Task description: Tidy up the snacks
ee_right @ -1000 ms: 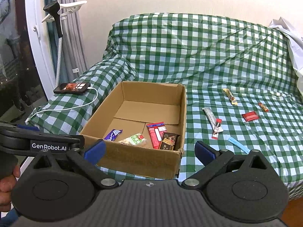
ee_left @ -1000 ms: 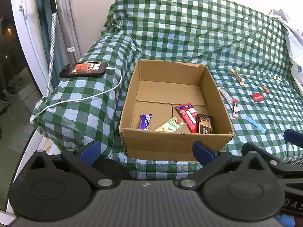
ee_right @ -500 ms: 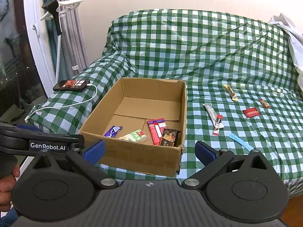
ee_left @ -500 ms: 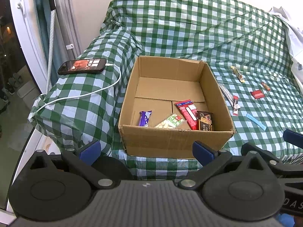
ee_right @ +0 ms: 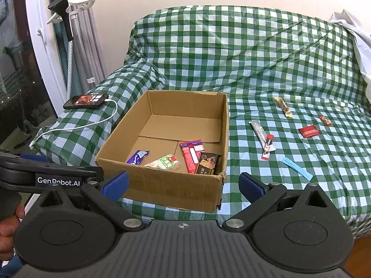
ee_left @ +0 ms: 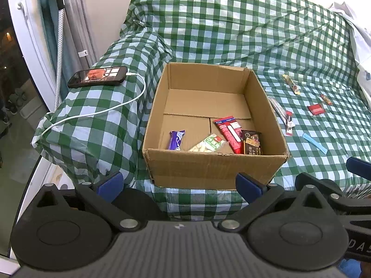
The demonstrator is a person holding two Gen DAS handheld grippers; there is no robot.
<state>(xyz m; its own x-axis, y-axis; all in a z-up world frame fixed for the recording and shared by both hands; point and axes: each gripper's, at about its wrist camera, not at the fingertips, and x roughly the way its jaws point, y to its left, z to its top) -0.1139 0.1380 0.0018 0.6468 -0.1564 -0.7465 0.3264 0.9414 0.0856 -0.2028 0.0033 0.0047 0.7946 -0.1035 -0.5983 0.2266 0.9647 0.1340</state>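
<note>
Still loose on the green-and-white checked sofa cover (ee_right: 266, 69): six snacks beside the open brown cardboard box (ee_right: 162, 180).
Both spread wide and gripping nothing, left claw (ee_left: 178, 183) and right claw (ee_right: 183, 183), hovering before the box's near wall. Inside along the front: purple wrapped bar (ee_right: 136, 157), clear green-labelled nut packet (ee_right: 165, 161), red flat packet (ee_right: 192, 155), dark brown chocolate packet (ee_right: 207, 163). Right of the box on the cover: silver stick (ee_right: 258, 129) touching a red-and-white stick (ee_right: 267, 147), light blue stick (ee_right: 296, 168), red square packet (ee_right: 308, 131), yellow bar (ee_right: 283, 107), small orange-red bar (ee_right: 325, 120). Black phone (ee_right: 86, 100) with white cable on the armrest.
</note>
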